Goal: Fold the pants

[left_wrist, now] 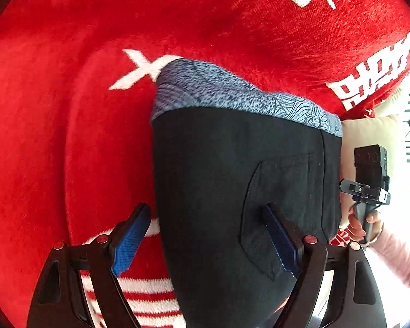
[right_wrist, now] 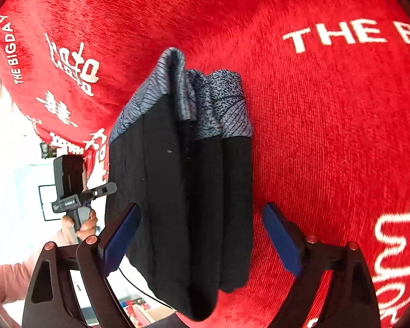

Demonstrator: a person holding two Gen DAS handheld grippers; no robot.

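Observation:
The black pants with a grey-blue patterned cuff band lie folded into a narrow stack on a red blanket. A back pocket faces up. My left gripper is open, its jaws spread over the stack's left edge. In the right wrist view the pants show stacked layers and the patterned band. My right gripper is open, its jaws astride the stack, holding nothing. Each gripper shows in the other's view, the right one and the left one, held by a hand.
The red blanket with white lettering covers the surface all around the pants. Its edge lies near a beige cushion. A bright room with a window lies beyond the edge.

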